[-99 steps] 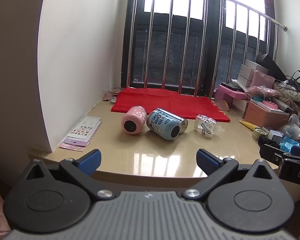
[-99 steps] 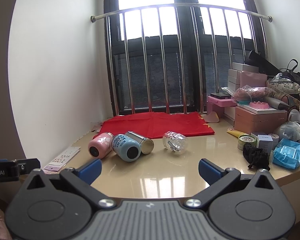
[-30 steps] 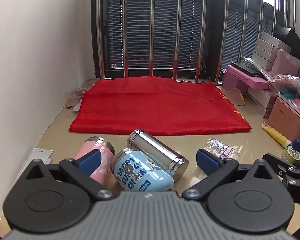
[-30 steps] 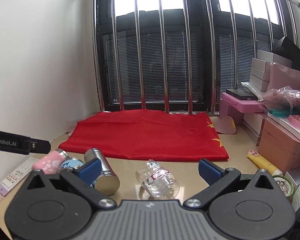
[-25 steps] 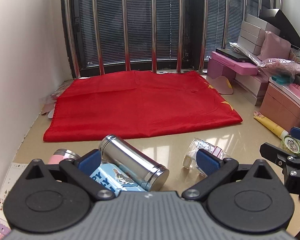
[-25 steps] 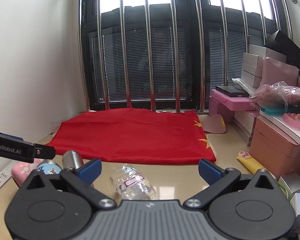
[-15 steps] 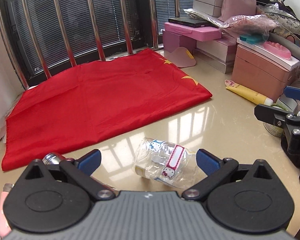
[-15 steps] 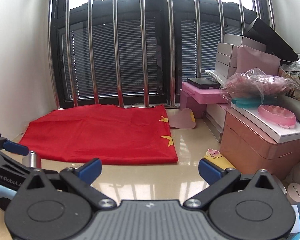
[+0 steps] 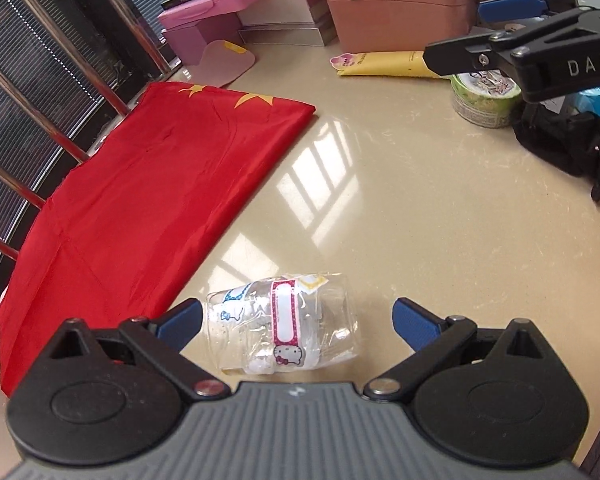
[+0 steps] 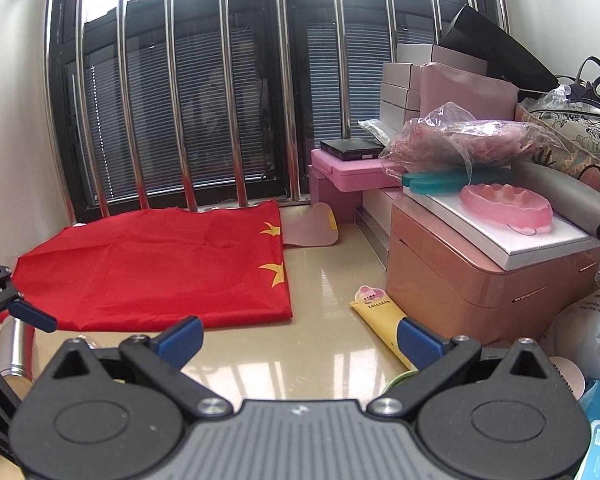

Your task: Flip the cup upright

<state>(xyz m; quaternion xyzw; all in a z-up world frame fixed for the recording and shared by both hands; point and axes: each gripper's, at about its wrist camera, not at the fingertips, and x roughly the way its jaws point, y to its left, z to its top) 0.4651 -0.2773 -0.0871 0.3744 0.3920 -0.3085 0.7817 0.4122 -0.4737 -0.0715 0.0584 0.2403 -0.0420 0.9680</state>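
Lying sideways on the beige counter [image 9: 420, 208] beside a red flag [image 9: 140, 200], the clear cup [image 9: 280, 324] sits between the spread left hand-held gripper [image 9: 296, 318].

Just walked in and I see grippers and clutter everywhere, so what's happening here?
A person holds a gripper in each hand. The left gripper is open and lowered around a clear plastic cup with cartoon stickers, which lies on its side on the beige tabletop beside a red flag. The pads don't appear to be squeezing it yet, so the cup isn't upright. The right gripper is open and empty, over bare tabletop.
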